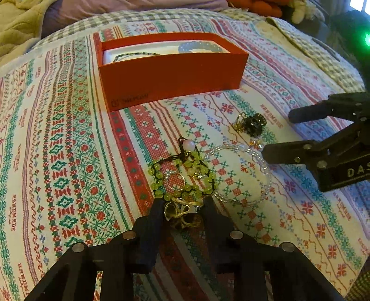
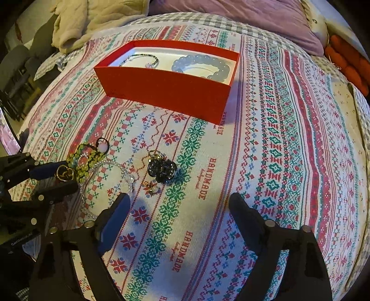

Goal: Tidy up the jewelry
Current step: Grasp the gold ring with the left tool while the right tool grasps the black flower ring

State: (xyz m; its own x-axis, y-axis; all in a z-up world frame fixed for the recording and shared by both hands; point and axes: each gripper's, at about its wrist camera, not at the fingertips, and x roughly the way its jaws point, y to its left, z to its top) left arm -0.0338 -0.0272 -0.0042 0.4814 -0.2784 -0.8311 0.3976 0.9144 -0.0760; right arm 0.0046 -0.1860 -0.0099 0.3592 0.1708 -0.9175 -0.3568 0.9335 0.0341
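My left gripper (image 1: 183,206) is shut on a gold ornament (image 1: 182,214), which fills the gap between its two dark pads at the near edge of a jewelry pile. Just beyond lie a green bead bracelet (image 1: 182,178) with a pink pearl (image 1: 189,144) and a clear crystal bracelet (image 1: 266,171). My right gripper (image 2: 179,203) stands open over the cloth with nothing between its fingers. Ahead of it sit a dark hair claw (image 2: 161,170) and a small earring (image 2: 151,186). The red box (image 2: 166,92) farther back holds a blue bead bracelet (image 2: 201,66) and a thin beaded chain (image 2: 141,58).
Everything rests on a patterned cross-stitch cloth (image 2: 277,162) spread over a bed. A cream blanket (image 2: 97,20) and a purple pillow (image 2: 266,20) lie behind the box. Orange fabric (image 2: 346,64) sits at the far right.
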